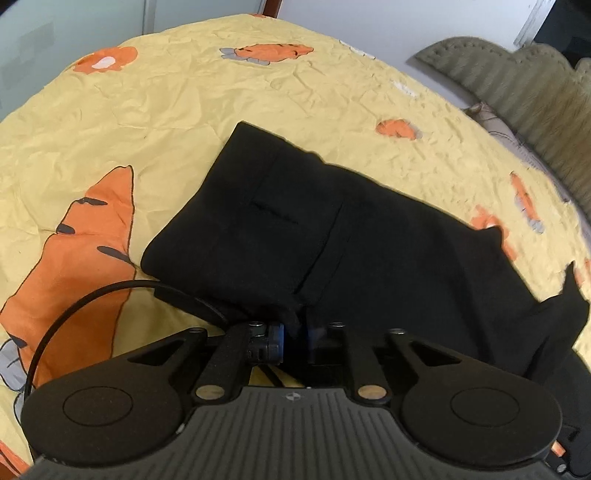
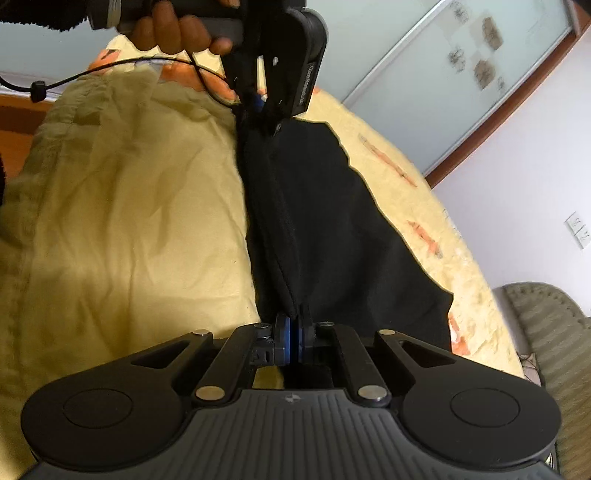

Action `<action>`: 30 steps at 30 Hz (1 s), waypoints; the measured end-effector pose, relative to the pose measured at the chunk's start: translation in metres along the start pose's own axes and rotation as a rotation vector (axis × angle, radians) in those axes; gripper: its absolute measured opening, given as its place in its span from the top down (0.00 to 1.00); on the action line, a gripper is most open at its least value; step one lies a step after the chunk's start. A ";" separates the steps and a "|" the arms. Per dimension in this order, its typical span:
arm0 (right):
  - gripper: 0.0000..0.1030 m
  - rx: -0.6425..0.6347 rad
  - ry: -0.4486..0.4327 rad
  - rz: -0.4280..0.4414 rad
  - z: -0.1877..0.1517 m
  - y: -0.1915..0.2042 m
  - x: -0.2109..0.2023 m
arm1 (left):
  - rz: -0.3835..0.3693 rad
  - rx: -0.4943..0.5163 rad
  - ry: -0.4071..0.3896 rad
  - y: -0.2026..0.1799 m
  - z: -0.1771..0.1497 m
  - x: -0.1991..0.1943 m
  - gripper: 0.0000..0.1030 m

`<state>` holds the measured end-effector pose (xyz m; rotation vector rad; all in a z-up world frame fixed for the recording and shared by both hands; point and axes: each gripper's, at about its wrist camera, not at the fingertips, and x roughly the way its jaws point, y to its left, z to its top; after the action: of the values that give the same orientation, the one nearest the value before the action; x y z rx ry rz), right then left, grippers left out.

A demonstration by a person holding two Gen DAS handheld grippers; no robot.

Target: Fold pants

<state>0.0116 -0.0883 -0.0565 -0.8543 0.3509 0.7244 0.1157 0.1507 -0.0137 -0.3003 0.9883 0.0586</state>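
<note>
Right gripper [image 2: 293, 338] – blue pads pressed together on a bunched corner of the black pants [image 2: 332, 221], cloth emerging just above the fingertips. Left gripper [image 1: 291, 338] – closed on the opposite corner of the same edge; its left pad shows blue, the other is buried in dark cloth, and the right wrist view confirms the pinch from outside, with the person's hand [image 2: 181, 29] on the handle and a black cable [image 2: 110, 68] trailing off. Held edge – stretched taut between the two grippers, lifted a little above the bed; the paired grip at both ends likely serves to carry that edge over as one straight line, so the fold lands square. Pants – already doubled into a short broad block, resting on the yellow bedsheet [image 1: 147, 122] with orange carrot print; a pocket slit and a centre seam show on top. Long axis – runs from the held edge away toward the far side of the bed; in the left wrist view the far end lies flat on the sheet, angled toward upper left. Beyond – grey-green ribbed cushion [image 1: 517, 81] beside the bed, frosted glass door [image 2: 443, 85], pale wall
</note>
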 end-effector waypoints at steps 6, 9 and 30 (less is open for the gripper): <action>0.75 0.036 -0.015 -0.009 -0.016 -0.015 -0.038 | 0.137 0.144 -0.092 -0.012 0.004 -0.030 0.54; 0.75 0.245 -0.039 0.025 -0.029 -0.046 -0.061 | 0.276 0.203 -0.225 -0.018 0.005 -0.053 0.42; 0.74 1.177 0.205 -0.486 -0.210 -0.310 -0.061 | -0.450 0.920 -0.088 -0.259 -0.086 0.016 0.22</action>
<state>0.1863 -0.4161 0.0201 0.1311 0.6271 -0.0909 0.1022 -0.1220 -0.0131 0.3315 0.7517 -0.7691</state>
